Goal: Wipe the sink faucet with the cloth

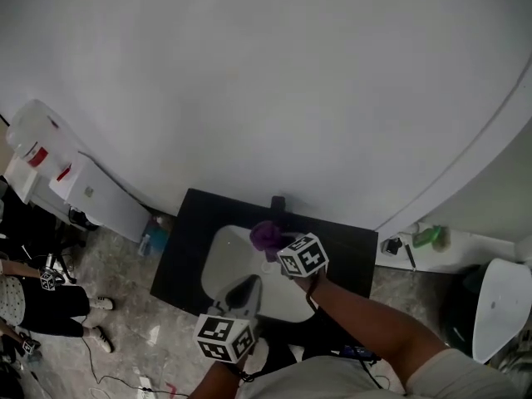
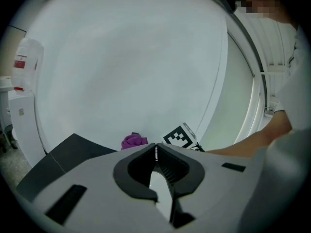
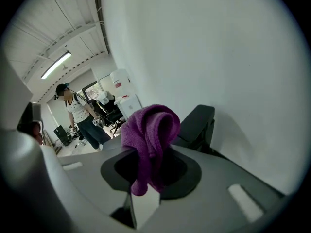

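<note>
While the cloth [image 3: 150,130] is bunched and clamped between the jaws of the right gripper [image 3: 148,161], it sits just beside the faucet [image 3: 197,123], at the faucet's 8 o'clock in the right gripper view. Contact cannot be confirmed. Judged progress: wiping is about to start or barely begun, with most of the faucet to do. The left gripper [image 2: 155,152] hangs over the sink [image 1: 220,264] at its 6 o'clock edge, jaws pressed together, empty.

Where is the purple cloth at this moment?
The purple cloth is clamped in the right gripper, close before the black faucet at the back of the white sink.
</note>
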`<state>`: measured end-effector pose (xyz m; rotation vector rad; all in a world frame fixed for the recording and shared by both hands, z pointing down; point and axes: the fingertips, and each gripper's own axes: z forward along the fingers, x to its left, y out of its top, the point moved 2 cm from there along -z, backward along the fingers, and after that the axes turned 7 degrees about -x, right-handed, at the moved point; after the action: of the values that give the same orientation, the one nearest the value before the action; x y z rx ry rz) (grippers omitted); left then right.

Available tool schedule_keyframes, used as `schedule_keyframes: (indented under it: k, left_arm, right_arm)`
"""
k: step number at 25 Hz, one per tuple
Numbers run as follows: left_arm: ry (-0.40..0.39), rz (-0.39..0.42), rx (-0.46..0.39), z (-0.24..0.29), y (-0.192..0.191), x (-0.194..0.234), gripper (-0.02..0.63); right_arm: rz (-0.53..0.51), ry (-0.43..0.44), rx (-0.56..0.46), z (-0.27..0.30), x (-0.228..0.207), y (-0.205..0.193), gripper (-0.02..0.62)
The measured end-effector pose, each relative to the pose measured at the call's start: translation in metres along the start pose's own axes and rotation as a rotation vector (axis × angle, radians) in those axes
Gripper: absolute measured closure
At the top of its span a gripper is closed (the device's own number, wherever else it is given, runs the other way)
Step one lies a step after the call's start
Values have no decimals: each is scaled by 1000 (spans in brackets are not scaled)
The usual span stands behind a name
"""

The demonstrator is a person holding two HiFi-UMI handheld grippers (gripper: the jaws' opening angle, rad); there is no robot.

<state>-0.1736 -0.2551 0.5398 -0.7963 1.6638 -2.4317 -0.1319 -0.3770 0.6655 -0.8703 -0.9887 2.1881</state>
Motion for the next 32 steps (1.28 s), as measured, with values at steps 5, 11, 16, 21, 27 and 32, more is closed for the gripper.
schedule_keyframes:
  k: [5, 11, 16, 21, 27, 32]
  left_arm:
    - [-18, 18, 1, 9, 7, -3, 586]
    - [-2, 22, 0, 7, 9, 2, 586]
    - [4, 21, -4, 6, 12, 11, 586]
    - [13, 27, 6, 4, 13, 17, 586]
    - [37, 27, 15, 1, 8, 23, 586]
    - [26, 2, 18, 2, 1, 22, 586]
  right_arm:
    - [-61, -132, -113, 5, -55, 70, 512]
    - [-119, -163, -50, 12, -60, 43, 514]
    - [-62, -25, 30, 12, 13, -37, 514]
    - [-48, -127, 0, 45, -25, -16, 514]
    - [-34, -110, 16, 39, -14, -40, 514]
    - [-12, -80, 8, 25, -2, -37, 514]
